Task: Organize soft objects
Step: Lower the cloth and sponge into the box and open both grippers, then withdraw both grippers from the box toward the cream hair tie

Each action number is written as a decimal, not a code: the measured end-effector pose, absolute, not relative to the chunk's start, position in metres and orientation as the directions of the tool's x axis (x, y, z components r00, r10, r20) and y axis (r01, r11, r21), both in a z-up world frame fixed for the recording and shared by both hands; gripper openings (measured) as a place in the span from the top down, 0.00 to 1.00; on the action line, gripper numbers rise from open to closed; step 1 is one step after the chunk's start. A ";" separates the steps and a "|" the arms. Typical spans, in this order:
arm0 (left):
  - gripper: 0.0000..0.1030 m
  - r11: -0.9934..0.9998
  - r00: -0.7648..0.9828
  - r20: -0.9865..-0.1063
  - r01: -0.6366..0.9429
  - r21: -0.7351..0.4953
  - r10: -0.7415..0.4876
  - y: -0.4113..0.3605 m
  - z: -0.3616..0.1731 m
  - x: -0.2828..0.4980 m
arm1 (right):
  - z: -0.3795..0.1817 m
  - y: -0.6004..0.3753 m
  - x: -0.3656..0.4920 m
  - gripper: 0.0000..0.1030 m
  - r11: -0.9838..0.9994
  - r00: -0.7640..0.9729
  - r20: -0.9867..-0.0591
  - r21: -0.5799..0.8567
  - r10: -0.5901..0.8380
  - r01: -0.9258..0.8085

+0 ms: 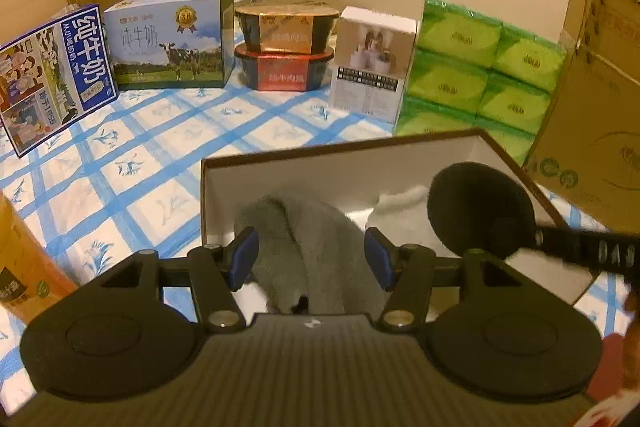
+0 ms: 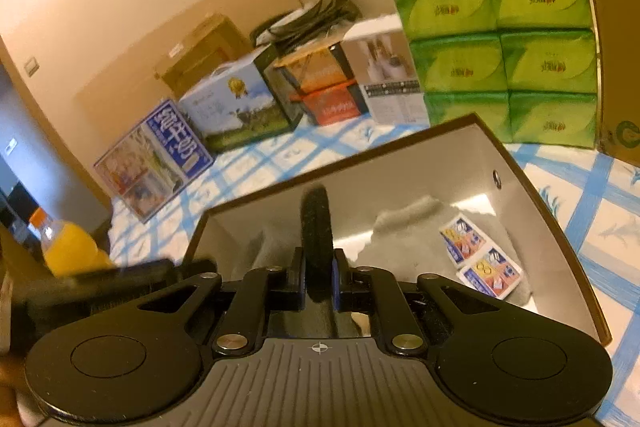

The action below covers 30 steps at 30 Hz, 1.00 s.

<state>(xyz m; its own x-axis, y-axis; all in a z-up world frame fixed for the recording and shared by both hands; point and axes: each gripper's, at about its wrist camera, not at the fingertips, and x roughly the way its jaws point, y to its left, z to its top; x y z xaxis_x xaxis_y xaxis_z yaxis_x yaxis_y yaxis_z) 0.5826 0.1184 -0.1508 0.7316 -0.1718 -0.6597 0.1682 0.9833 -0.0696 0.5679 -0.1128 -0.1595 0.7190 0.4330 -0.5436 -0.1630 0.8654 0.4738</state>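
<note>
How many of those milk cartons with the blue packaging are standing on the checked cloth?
2. The tilted blue milk box stands far left; the cow-picture milk box stands beside it, next to the stacked bowls. Others may hide behind.

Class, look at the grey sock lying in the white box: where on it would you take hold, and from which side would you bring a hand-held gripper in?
Grip the raised fold of the grey sock, coming down from above through the open top of the white box. The sock lies humped, and the box walls block any level approach from the sides.
</note>
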 end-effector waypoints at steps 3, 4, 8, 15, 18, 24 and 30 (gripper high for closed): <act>0.46 0.983 0.725 -0.667 0.169 -0.070 -0.173 0.120 -0.153 0.576 | -0.157 -0.114 0.568 0.29 0.867 0.738 -0.529 0.475 0.420 -0.153; 0.46 0.983 0.721 -0.670 0.168 -0.074 -0.174 0.121 -0.154 0.573 | -0.156 -0.114 0.567 0.29 0.869 0.736 -0.532 0.469 0.419 -0.156; 0.46 0.982 0.710 -0.679 0.167 -0.092 -0.185 0.125 -0.157 0.558 | -0.156 -0.115 0.560 0.29 0.882 0.710 -0.569 0.442 0.415 -0.162; 0.46 0.978 0.694 -0.689 0.145 -0.147 -0.206 0.130 -0.153 0.526 | -0.151 -0.111 0.529 0.29 0.912 0.685 -0.613 0.350 0.395 -0.213; 0.46 0.978 0.701 -0.682 0.132 -0.162 -0.208 0.134 -0.144 0.507 | -0.143 -0.111 0.514 0.29 0.916 0.680 -0.617 0.322 0.396 -0.240; 0.46 0.984 0.728 -0.664 0.092 -0.153 -0.171 0.138 -0.121 0.464 | -0.123 -0.114 0.470 0.29 0.912 0.690 -0.597 0.296 0.408 -0.283; 0.46 0.987 0.751 -0.643 0.076 -0.145 -0.152 0.135 -0.095 0.409 | -0.102 -0.118 0.419 0.29 0.909 0.705 -0.575 0.275 0.416 -0.312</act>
<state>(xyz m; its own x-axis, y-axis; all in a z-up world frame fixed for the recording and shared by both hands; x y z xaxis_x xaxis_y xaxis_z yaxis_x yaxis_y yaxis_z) 0.4092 0.1348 -0.0953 0.7507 -0.1522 -0.6429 0.0763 0.9866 -0.1445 0.4188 -0.1176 -0.1016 0.7047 0.4159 -0.5748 -0.3122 0.9093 0.2752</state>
